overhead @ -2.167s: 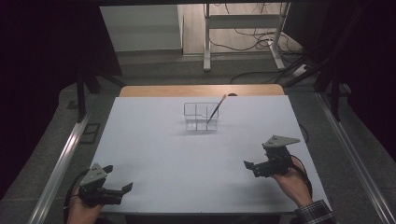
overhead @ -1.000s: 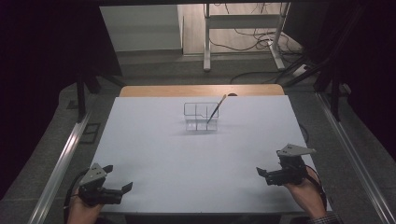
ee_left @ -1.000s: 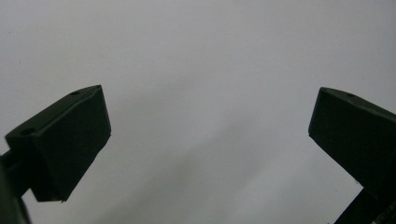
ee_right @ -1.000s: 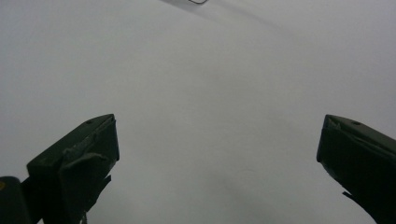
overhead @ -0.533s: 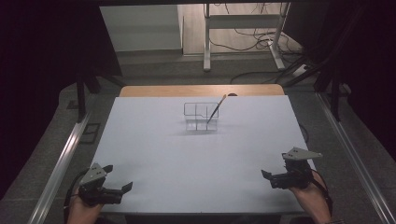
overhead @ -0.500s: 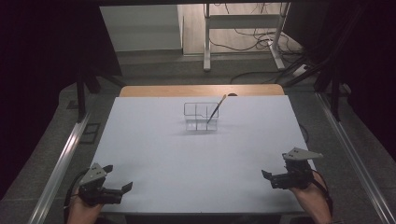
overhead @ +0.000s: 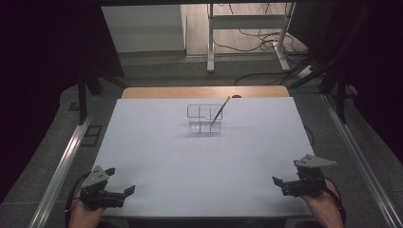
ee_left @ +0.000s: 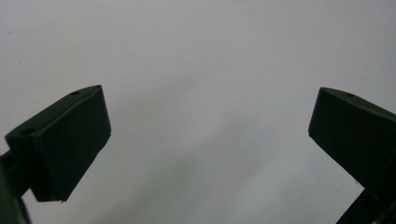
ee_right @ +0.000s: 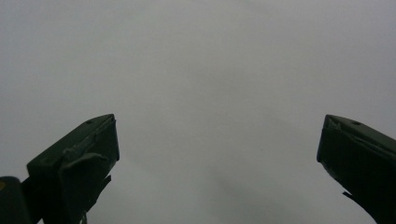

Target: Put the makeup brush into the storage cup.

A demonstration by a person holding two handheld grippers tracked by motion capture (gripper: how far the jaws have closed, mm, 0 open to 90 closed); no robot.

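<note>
Tongs on the right (overhead: 279,183) have drawn back from mid-table to the near right corner of the white tabletop (overhead: 199,156), jaws spread and empty; the left tongs (overhead: 124,192) have stayed parked at the near left corner, likewise spread. Well apart from both, the clear organizer (overhead: 204,118) stands at the far middle with the brush (overhead: 219,110) leaning in its right compartment, so the placing looks finished.

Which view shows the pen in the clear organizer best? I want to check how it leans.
The high view: the pen stands tilted in the clear organizer at the table's far middle, its top leaning right. Both gripper views look at bare white tabletop between open jaws.
</note>
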